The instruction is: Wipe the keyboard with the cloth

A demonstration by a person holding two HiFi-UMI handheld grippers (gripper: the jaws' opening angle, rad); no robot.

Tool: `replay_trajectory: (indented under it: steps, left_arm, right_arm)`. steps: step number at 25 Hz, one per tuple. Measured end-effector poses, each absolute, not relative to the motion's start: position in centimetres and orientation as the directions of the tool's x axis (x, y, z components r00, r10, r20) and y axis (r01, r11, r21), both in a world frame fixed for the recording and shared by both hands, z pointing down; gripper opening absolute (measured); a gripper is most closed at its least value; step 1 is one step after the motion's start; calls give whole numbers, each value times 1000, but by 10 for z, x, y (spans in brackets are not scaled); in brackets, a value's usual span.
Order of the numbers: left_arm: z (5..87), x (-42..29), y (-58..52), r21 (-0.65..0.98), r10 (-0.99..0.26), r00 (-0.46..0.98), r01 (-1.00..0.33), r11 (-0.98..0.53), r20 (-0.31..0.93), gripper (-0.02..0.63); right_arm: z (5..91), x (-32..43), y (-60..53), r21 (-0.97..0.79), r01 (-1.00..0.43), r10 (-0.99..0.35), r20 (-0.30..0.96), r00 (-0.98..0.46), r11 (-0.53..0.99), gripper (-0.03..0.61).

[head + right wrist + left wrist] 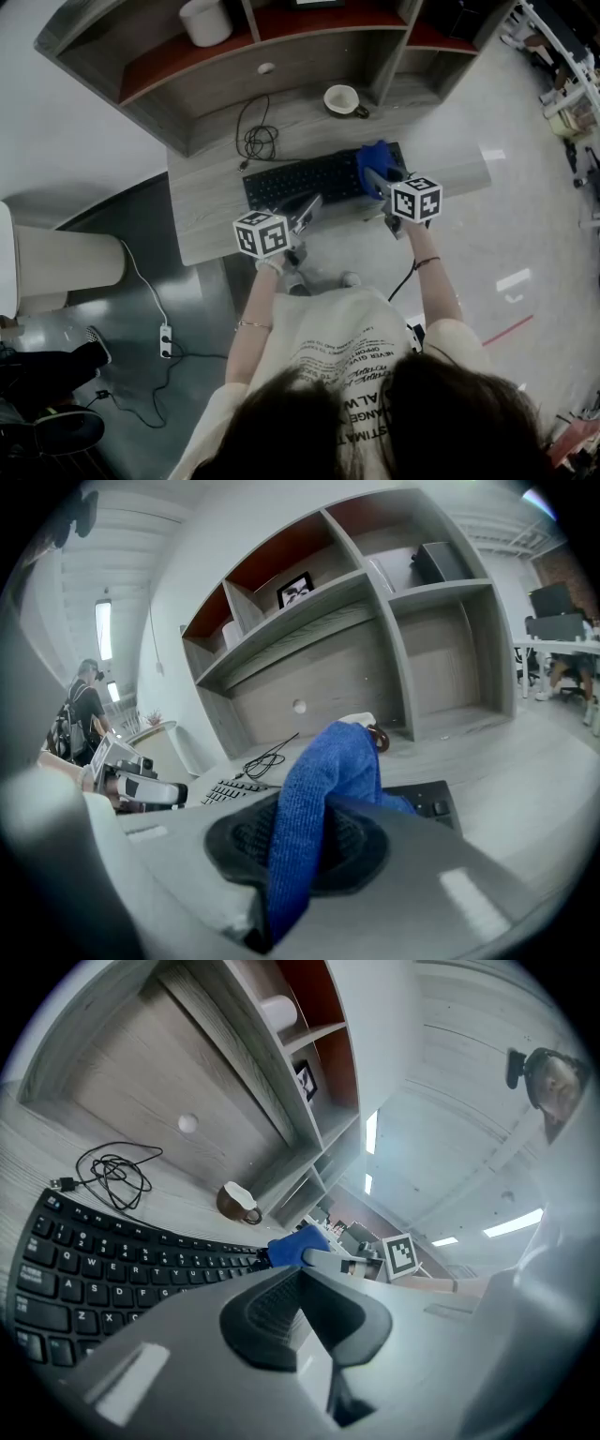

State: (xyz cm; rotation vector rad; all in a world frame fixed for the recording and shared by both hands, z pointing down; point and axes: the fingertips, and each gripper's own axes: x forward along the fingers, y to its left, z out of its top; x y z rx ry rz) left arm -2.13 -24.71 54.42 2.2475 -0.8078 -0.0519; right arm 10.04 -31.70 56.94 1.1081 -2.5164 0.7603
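Clamping the blue cloth (323, 780) between its closed jaws, the right gripper (380, 178) hangs over the right end of the black keyboard (300, 180); the cloth bunches up above the jaws and folds forward over the tips; whether it presses on the keys cannot be told from any view. The left gripper (309, 204) has its jaws brought together with nothing between them; its tips sit at the keyboard's front edge, near the middle, angled toward the right gripper. The keyboard lies along the front part of the grey wood-grain desk (206, 216). Behind it, toward the right, a brown cup (342, 99) with a pale inside stands on the desk; toward the left, a loose coil of black cable (255, 141) lies apart from the keys. A shelf unit (309, 56) with red-backed compartments rises at the desk's rear; a white cylinder (206, 21) stands on its left shelf.
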Motion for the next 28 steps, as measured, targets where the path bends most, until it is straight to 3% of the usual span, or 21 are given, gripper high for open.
replay_trajectory:
  steps: [28]
  left_arm:
    - [554, -63, -241, 672, -565, 800, -532, -516, 200, -3]
  right_arm:
    - [578, 59, -312, -334, -763, -595, 483, -643, 553, 52]
